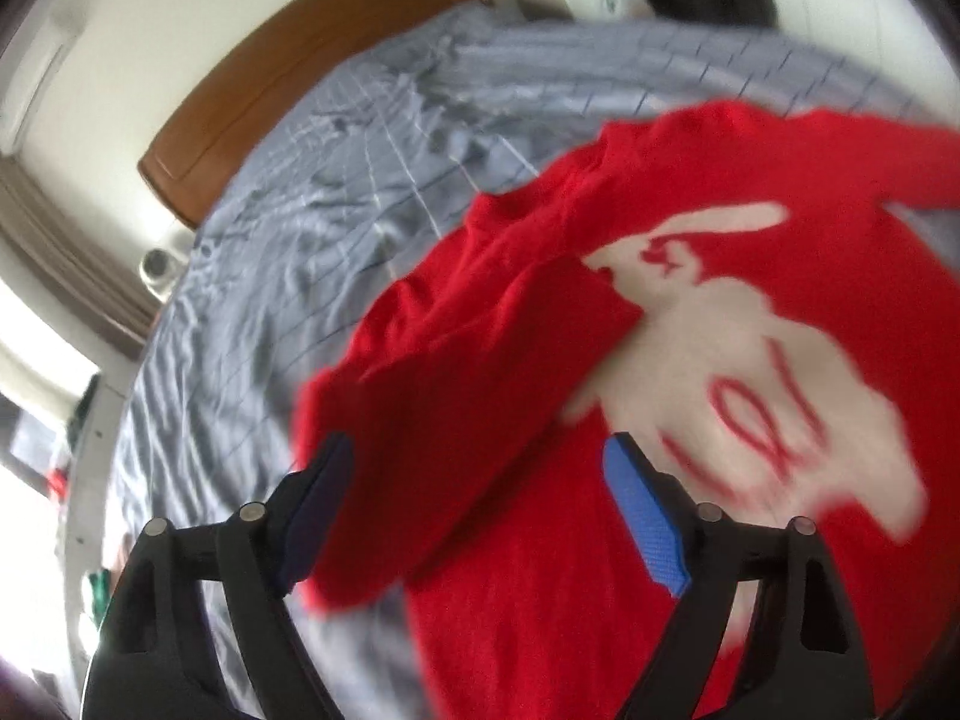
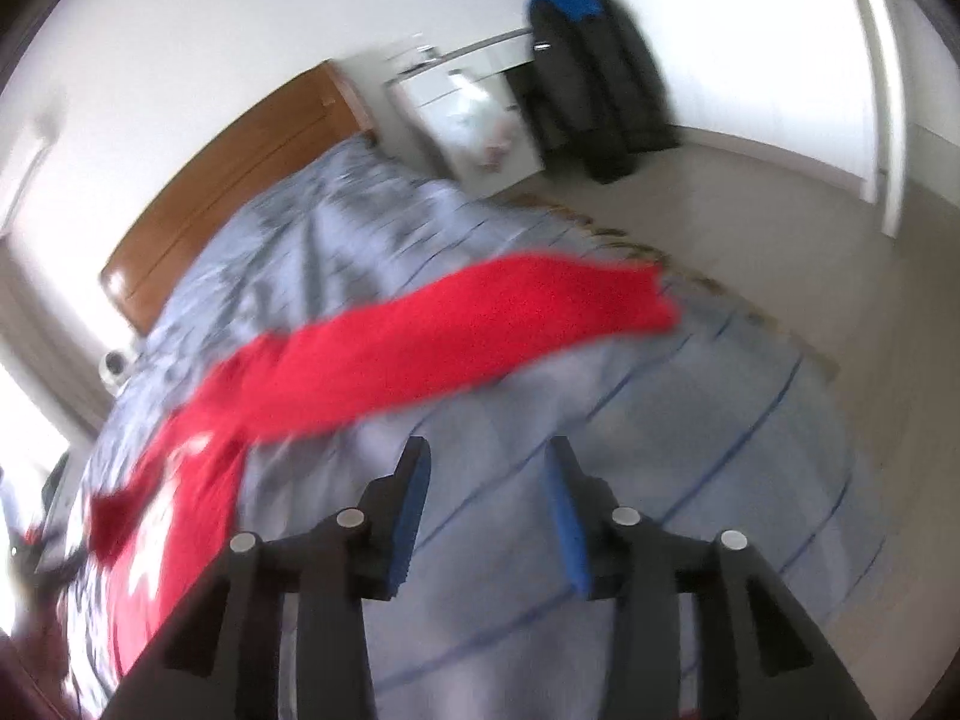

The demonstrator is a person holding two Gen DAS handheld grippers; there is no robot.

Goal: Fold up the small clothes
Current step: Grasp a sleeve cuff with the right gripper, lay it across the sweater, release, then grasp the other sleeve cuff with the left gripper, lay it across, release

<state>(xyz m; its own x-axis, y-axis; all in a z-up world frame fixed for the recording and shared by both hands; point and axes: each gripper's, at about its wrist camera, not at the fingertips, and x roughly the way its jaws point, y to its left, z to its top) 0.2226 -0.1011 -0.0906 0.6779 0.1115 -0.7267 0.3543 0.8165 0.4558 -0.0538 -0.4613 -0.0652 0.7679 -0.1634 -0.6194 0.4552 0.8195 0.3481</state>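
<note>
A red sweater [image 1: 540, 540] with a white print [image 1: 738, 354] lies on the grey bed cover [image 1: 288, 276]. One sleeve [image 1: 480, 348] is folded across its body. My left gripper [image 1: 480, 456] is open above that sleeve's cuff, with nothing between its blue pads. In the right wrist view the other sleeve [image 2: 480, 330] stretches out across the bed cover [image 2: 660, 480], with the sweater's body [image 2: 174, 516] at the lower left. My right gripper [image 2: 489, 462] is open and empty over bare bed cover, short of that sleeve. Both views are blurred.
A wooden headboard [image 2: 228, 198] stands at the far end of the bed. A white cabinet [image 2: 474, 114] and a dark chair with a blue garment [image 2: 594, 78] stand beyond the bed. The bed's edge drops to a rug and floor [image 2: 780, 228] on the right.
</note>
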